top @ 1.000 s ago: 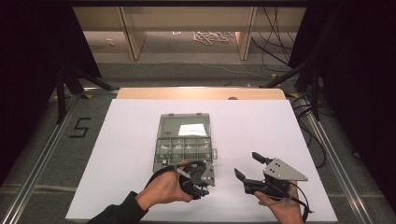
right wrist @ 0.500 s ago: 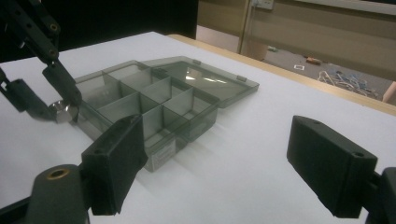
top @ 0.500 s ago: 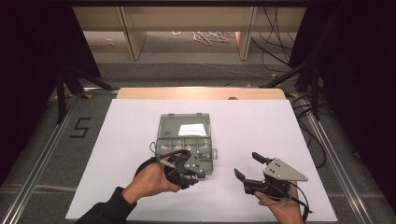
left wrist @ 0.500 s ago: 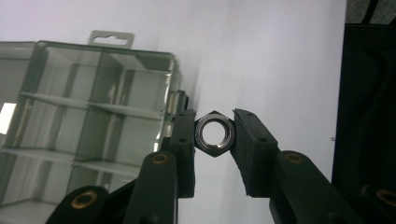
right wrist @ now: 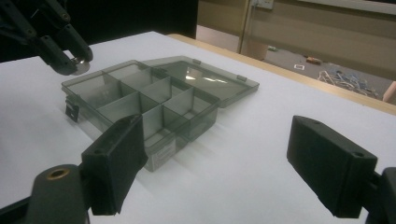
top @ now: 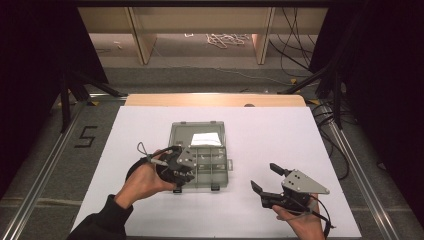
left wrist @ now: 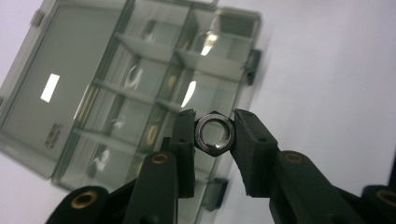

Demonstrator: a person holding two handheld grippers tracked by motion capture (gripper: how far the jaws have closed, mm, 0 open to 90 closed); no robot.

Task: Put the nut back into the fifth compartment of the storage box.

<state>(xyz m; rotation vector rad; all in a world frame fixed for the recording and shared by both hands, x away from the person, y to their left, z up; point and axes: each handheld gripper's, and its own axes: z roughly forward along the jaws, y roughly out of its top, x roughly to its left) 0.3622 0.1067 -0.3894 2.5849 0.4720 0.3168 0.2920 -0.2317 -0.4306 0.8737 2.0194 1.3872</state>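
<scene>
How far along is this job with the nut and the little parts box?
Done so far: the box lies open on the table, and the left gripper has a metal nut pinched between its fingers. In hand: that nut hangs over the box's near compartments. Left, as far as I can judge: setting it into a compartment and probably closing the lid. The right gripper waits open beside the box.

This was a lab recording bay: a white-covered table [top: 150,130] stood between black curtains [top: 35,75], cables [top: 300,55] trailed across the grey floor, and a marked number five [top: 86,136] lay beside it.
</scene>
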